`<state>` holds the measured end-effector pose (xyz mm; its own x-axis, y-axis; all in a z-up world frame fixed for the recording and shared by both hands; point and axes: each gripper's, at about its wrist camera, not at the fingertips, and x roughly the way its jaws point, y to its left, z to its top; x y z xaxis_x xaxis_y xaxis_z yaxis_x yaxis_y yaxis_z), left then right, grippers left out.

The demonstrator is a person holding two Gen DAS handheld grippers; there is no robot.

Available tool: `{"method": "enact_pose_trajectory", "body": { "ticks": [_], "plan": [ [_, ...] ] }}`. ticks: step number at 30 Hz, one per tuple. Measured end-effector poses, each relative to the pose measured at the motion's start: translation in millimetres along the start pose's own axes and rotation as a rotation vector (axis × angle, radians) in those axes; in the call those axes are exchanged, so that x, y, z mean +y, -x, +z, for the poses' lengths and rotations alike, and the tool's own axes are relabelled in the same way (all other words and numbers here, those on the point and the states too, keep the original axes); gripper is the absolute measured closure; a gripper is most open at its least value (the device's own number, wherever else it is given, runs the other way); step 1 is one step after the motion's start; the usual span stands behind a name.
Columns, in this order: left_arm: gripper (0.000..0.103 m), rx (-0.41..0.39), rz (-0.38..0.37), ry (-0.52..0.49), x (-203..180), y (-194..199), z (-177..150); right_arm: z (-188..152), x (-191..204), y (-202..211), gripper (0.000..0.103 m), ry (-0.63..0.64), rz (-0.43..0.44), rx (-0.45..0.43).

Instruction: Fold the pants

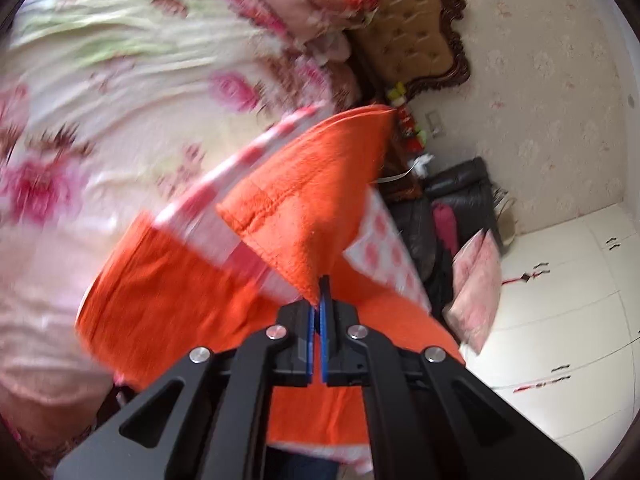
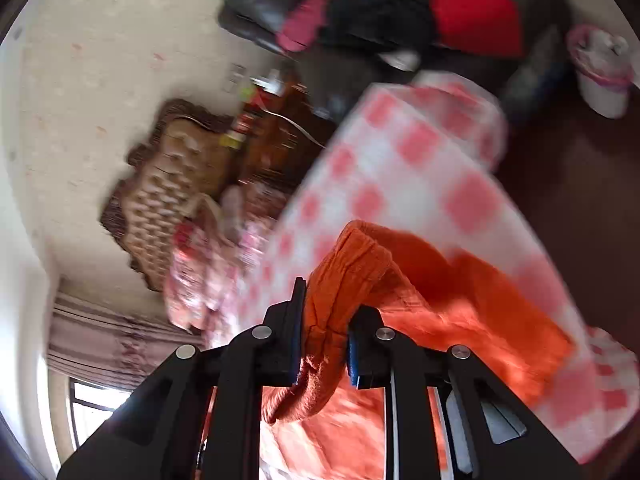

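The orange pants (image 1: 304, 200) are lifted above a pink-and-white checkered board (image 1: 236, 168) on the bed. My left gripper (image 1: 320, 300) is shut on a corner of the orange cloth, which rises up and away from the jaws. In the right wrist view my right gripper (image 2: 324, 320) is shut on a thick bunched edge of the orange pants (image 2: 440, 300), which trail to the right over the checkered board (image 2: 400, 168). Both views are motion-blurred.
A floral bedspread (image 1: 120, 80) covers the bed, with pillows (image 1: 304, 4) and a tufted headboard (image 1: 416, 28) at its end. A dark leather chair (image 2: 280, 12) piled with clothes stands beside it. White cabinets (image 1: 560, 300) line the wall. A white bin (image 2: 600, 72) stands on the floor.
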<state>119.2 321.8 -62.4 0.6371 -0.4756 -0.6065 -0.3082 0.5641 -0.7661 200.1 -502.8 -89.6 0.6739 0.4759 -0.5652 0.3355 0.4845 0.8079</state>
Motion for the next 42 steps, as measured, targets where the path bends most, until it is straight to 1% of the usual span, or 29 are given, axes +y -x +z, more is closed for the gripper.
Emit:
{"method": "enact_pose_trajectory", "body": {
  "ticks": [1,2,4,5,7,8,10,13,15,16,18,19,21,23,26,29,31,32,33,34,35,36,37,38,40,41,42],
  "plan": [
    [0.102,0.019,0.015,0.019,20,-5,-15,-6,-20,1,0.085,-0.009,-0.038,0.014],
    [0.102,0.037,0.014,0.055,42,-9,-30,-11,-35,1,0.084,-0.019,-0.062,0.025],
    [0.102,0.051,0.032,0.109,85,-18,-57,-24,-65,-1,0.084,-0.025,-0.115,0.058],
    [0.102,0.058,0.037,0.134,101,-22,-67,-31,-74,-2,0.085,-0.018,-0.144,0.073],
    [0.102,0.062,0.044,0.152,118,-28,-76,-46,-88,-8,0.085,0.013,-0.212,0.101],
    [0.102,0.058,0.058,0.148,122,-29,-78,-50,-91,-10,0.085,0.029,-0.235,0.106],
    [0.102,0.044,0.035,0.157,123,-25,-77,-55,-95,-13,0.085,0.044,-0.266,0.11],
    [0.102,-0.018,0.006,0.094,102,-5,-76,-61,-84,1,0.085,0.091,-0.276,0.076],
    [0.102,-0.032,0.053,0.057,95,-2,-80,-64,-80,7,0.085,0.11,-0.291,0.056],
    [0.102,-0.023,0.065,0.057,99,-6,-83,-66,-81,5,0.085,0.129,-0.325,0.057],
    [0.102,0.003,0.088,0.1,114,-15,-88,-69,-89,-4,0.085,0.15,-0.402,0.069],
    [0.102,0.004,0.087,0.106,118,-16,-92,-73,-90,-5,0.086,0.162,-0.417,0.063],
    [0.102,-0.007,0.105,0.072,118,-16,-98,-80,-79,0,0.086,0.223,-0.464,0.037],
    [0.101,-0.002,0.104,0.078,125,-20,-99,-87,-71,-4,0.086,0.302,-0.542,0.024],
    [0.1,0.006,0.093,0.12,135,-24,-103,-91,-69,-14,0.086,0.363,-0.611,0.015],
    [0.098,-0.006,0.099,0.111,139,-18,-106,-102,-60,-14,0.086,0.425,-0.692,-0.006],
    [0.095,-0.025,0.11,0.101,142,-13,-106,-107,-59,-13,0.086,0.444,-0.74,-0.018],
    [0.085,-0.038,0.106,0.1,143,-9,-106,-110,-60,-12,0.086,0.445,-0.754,-0.023],
    [0.078,-0.052,0.103,0.101,145,-5,-104,-112,-61,-13,0.086,0.448,-0.767,-0.027],
    [0.066,-0.069,0.126,0.096,145,0,-101,-115,-60,-13,0.086,0.457,-0.786,-0.031],
    [0.065,-0.087,0.165,0.082,145,4,-97,-117,-58,-14,0.086,0.466,-0.8,-0.032],
    [0.065,-0.129,0.235,0.026,138,10,-90,-118,-57,-17,0.086,0.475,-0.814,-0.032],
    [0.065,-0.161,0.275,-0.041,129,15,-84,-118,-55,-18,0.086,0.479,-0.825,-0.032],
    [0.065,-0.188,0.303,-0.14,114,18,-75,-117,-55,-19,0.086,0.476,-0.83,-0.03],
    [0.065,-0.201,0.316,-0.298,88,13,-61,-117,-55,-20,0.086,0.464,-0.833,-0.028],
    [0.065,-0.192,0.308,-0.396,73,3,-52,-117,-55,-21,0.085,0.457,-0.834,-0.028],
    [0.065,-0.182,0.309,-0.453,64,-7,-45,-116,-55,-21,0.085,0.45,-0.838,-0.029]
  ]
}}
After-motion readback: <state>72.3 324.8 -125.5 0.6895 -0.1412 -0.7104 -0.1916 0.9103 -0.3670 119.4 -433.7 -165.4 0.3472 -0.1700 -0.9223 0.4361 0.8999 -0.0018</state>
